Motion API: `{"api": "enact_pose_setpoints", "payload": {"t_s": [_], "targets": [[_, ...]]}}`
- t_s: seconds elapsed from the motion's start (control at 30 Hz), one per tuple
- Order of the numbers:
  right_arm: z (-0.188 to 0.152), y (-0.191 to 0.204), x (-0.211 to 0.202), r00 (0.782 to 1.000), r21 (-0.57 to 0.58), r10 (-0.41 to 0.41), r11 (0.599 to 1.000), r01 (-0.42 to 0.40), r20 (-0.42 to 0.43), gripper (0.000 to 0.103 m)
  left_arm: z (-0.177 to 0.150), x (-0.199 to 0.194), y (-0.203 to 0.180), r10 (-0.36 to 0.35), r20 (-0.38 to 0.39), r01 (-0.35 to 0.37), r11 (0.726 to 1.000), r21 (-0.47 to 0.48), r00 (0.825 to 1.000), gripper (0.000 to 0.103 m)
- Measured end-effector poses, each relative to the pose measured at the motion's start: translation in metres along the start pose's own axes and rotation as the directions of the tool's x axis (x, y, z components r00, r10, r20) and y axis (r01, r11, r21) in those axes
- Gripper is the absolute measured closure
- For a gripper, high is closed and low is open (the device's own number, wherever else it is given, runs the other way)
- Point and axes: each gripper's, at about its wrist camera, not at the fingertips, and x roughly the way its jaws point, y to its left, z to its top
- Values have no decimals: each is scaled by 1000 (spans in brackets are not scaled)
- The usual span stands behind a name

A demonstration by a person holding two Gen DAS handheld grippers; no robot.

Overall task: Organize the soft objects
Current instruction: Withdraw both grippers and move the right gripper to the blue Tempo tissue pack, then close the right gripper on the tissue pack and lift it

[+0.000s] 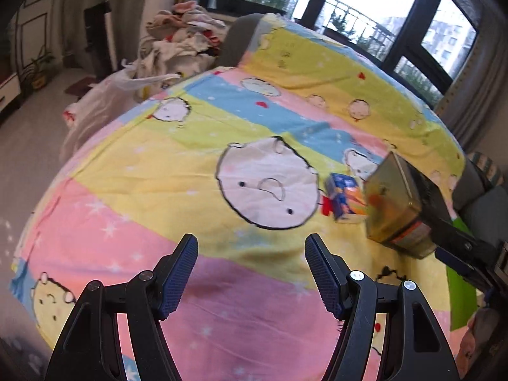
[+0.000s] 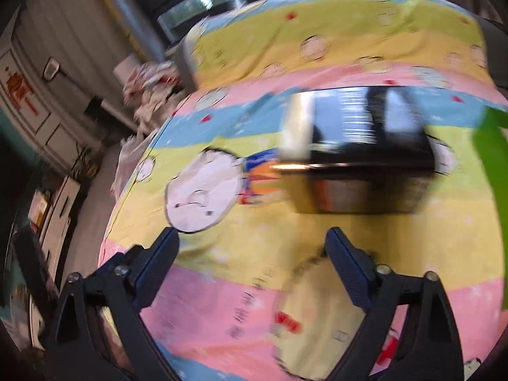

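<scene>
Clothes (image 1: 187,35) lay heaped at eleven o'clock beyond the bed (image 1: 177,171). Left gripper (image 1: 251,273) hung wide and empty at six over the sheet. A carton (image 1: 344,201) and tin (image 1: 393,203) sat at three. Right gripper (image 2: 250,266) gaped empty too, with nothing between its fingers.
</scene>
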Motion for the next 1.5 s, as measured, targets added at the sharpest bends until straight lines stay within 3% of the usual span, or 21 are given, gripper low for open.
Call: {"api": "enact_pose_setpoints", "payload": {"t_s": [0.13,0.2,0.33,0.4,0.57,0.7,0.8,0.9,1.07,1.2,1.3,1.37,1.5], "targets": [[23,36,49,993,-71,-65,996,58,-97,32,4,-2,11,-12,0,12,999,-33,1000,32],[41,50,75,979,-123,-128,986,109,-158,33,5,-1,17,-32,-8,31,998,-61,999,32],[74,61,107,929,-229,-286,945,233,-235,31,7,-2,19,-45,-15,44,997,-63,999,32],[86,61,122,887,-277,-363,917,286,-284,30,6,-3,18,-57,-18,55,997,-57,998,32],[96,54,151,837,-307,-398,906,292,-376,31,6,-1,16,-84,-37,82,995,-59,996,32],[97,56,169,800,-373,-459,871,319,-386,31,6,-1,18,-90,-46,86,994,-70,995,32],[100,58,176,788,-399,-482,856,329,-382,33,7,-1,20,-102,-46,98,992,-81,994,32],[101,65,177,798,-417,-472,855,309,-376,33,7,-1,21,-112,-52,108,990,-87,992,32],[98,63,196,737,-450,-521,832,325,-431,33,8,-1,22,-120,-58,114,989,-93,991,32],[98,59,202,714,-463,-542,820,336,-443,32,8,-1,23,-131,-63,125,988,-93,989,32],[94,61,204,712,-495,-548,809,316,-440,38,8,0,22,-131,-66,125,988,-91,989,32],[90,63,200,713,-514,-564,793,326,-417,59,8,0,22,-131,-67,124,988,-92,989,32],[78,69,186,740,-525,-512,813,252,-437,61,7,1,22,-133,-69,126,987,-94,989,32]]}}
